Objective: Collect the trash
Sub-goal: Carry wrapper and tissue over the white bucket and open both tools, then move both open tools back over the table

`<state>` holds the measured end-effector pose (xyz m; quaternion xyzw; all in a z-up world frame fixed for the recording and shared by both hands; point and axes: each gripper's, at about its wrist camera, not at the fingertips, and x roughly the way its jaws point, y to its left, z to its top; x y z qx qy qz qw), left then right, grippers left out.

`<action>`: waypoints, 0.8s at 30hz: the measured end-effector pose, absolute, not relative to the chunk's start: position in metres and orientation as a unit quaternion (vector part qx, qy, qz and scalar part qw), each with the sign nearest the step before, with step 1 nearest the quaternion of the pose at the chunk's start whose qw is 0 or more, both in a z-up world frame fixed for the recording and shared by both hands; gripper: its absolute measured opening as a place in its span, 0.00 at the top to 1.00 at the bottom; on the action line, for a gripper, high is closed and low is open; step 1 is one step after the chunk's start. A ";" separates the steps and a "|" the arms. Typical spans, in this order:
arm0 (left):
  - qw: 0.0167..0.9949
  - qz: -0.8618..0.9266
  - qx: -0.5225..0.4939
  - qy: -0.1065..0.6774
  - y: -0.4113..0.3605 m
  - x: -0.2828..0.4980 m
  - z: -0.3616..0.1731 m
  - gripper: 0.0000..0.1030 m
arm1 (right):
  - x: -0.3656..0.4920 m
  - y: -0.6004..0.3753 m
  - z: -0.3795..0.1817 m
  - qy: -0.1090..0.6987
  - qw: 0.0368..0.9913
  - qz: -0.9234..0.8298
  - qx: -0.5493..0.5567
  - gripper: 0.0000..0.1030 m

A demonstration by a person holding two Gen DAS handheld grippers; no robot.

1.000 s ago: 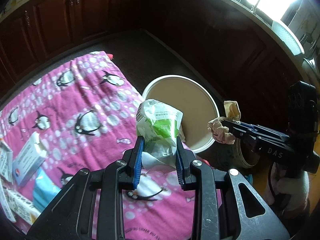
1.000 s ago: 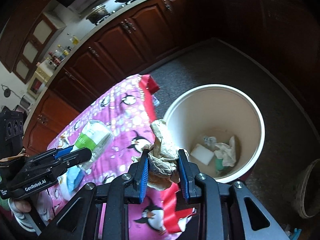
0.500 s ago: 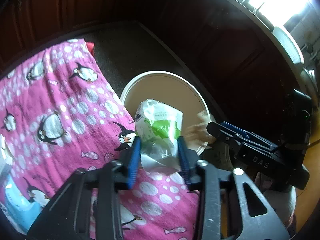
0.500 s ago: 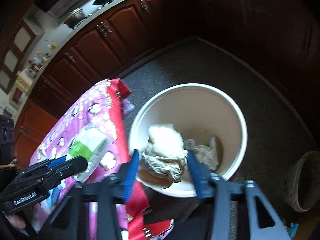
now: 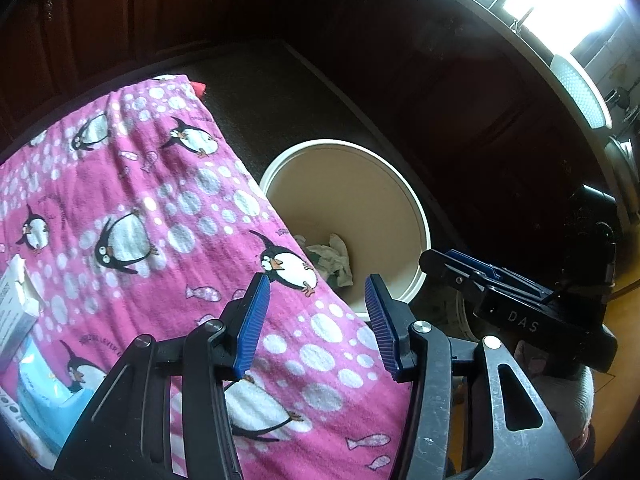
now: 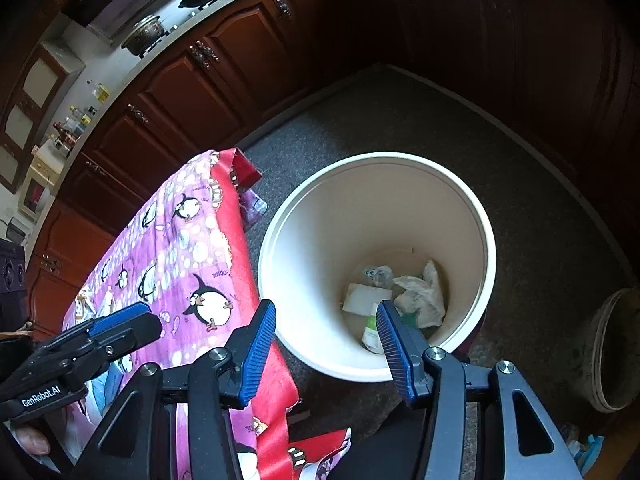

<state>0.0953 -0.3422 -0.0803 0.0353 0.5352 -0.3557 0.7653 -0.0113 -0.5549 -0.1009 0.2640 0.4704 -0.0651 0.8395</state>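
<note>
A cream round bin (image 6: 476, 216) stands on the floor beside the table; it also shows in the left wrist view (image 5: 416, 208). At its bottom lie crumpled paper (image 6: 420, 296), a white piece (image 6: 362, 298) and a green-and-white wrapper (image 6: 370, 334). My left gripper (image 5: 316, 320) is open and empty above the table edge by the bin. My right gripper (image 6: 326, 346) is open and empty over the bin's near rim. Each gripper shows in the other's view: the left gripper (image 6: 120, 326) and the right gripper (image 5: 452, 264).
A pink penguin cloth (image 5: 152, 208) covers the table. A white box (image 5: 12, 304) and a light blue packet (image 5: 44, 396) lie at its left edge. Dark wood cabinets (image 6: 208, 92) ring the grey floor (image 6: 532, 208). A small round pot (image 6: 616, 352) stands right of the bin.
Both grippers have opened. The green-and-white wrapper left my left gripper and the crumpled paper left my right gripper; both now lie in the bin.
</note>
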 end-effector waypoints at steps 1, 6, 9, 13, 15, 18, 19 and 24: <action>0.767 -0.354 0.037 0.534 -0.341 0.095 -0.079 0.54 | -0.010 -0.553 -0.101 0.470 0.840 -0.065 0.263 0.51; 0.775 -0.345 0.046 0.528 -0.334 0.091 -0.075 0.54 | -0.011 -0.548 -0.098 0.469 0.841 -0.062 0.262 0.51; 0.778 -0.342 0.048 0.525 -0.327 0.087 -0.070 0.54 | -0.011 -0.543 -0.097 0.469 0.842 -0.059 0.261 0.51; 0.783 -0.337 0.048 0.521 -0.316 0.081 -0.064 0.54 | -0.009 -0.534 -0.093 0.469 0.843 -0.052 0.257 0.51; 0.785 -0.334 0.048 0.519 -0.309 0.078 -0.060 0.54 | -0.009 -0.530 -0.091 0.468 0.845 -0.046 0.256 0.51; 0.790 -0.329 0.048 0.515 -0.297 0.073 -0.054 0.54 | -0.008 -0.523 -0.086 0.466 0.847 -0.039 0.252 0.51; 0.792 -0.327 0.048 0.513 -0.293 0.070 -0.052 0.54 | -0.008 -0.519 -0.083 0.464 0.849 -0.036 0.251 0.51; 0.799 -0.320 0.043 0.508 -0.268 0.062 -0.041 0.54 | -0.005 -0.500 -0.074 0.462 0.853 -0.016 0.242 0.50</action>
